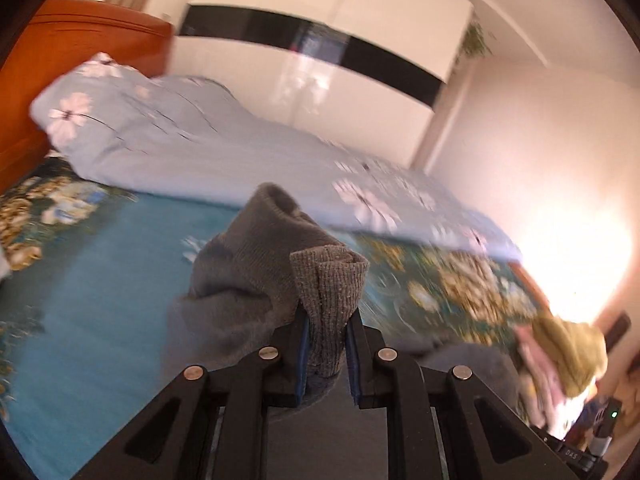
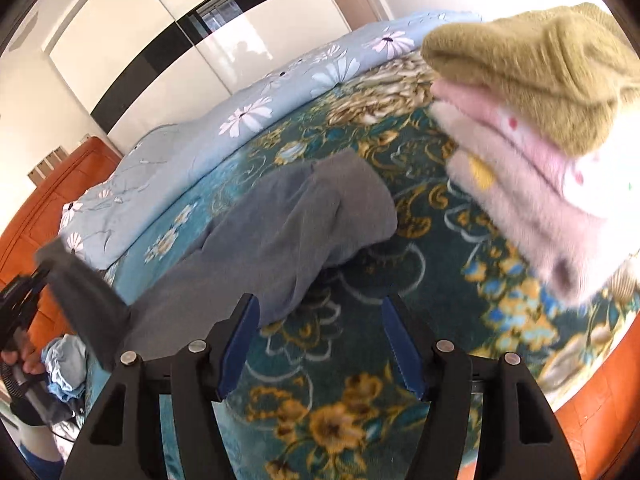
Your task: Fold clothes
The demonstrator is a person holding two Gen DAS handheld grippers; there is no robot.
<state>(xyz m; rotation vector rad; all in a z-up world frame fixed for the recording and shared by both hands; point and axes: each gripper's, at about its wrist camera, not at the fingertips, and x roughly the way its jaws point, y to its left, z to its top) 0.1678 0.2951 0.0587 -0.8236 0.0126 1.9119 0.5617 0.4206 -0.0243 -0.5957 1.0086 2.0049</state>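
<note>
A grey knitted garment (image 1: 256, 272) lies on the teal floral bedspread (image 1: 100, 264). My left gripper (image 1: 326, 320) is shut on its ribbed grey edge and lifts it above the bed. In the right wrist view the grey garment (image 2: 280, 236) stretches from the bed's middle toward my left gripper (image 2: 20, 300) at the far left, where its end hangs raised. My right gripper (image 2: 320, 320) is open and empty, just above the bedspread (image 2: 360, 360), with its left finger next to the garment's near edge.
A stack of folded clothes (image 2: 540, 120), olive on top of pink and white, sits at the right; it also shows in the left wrist view (image 1: 560, 352). A light blue floral duvet (image 1: 180, 148) lies along the bed's far side. An orange wooden headboard (image 1: 72, 64) stands at the left.
</note>
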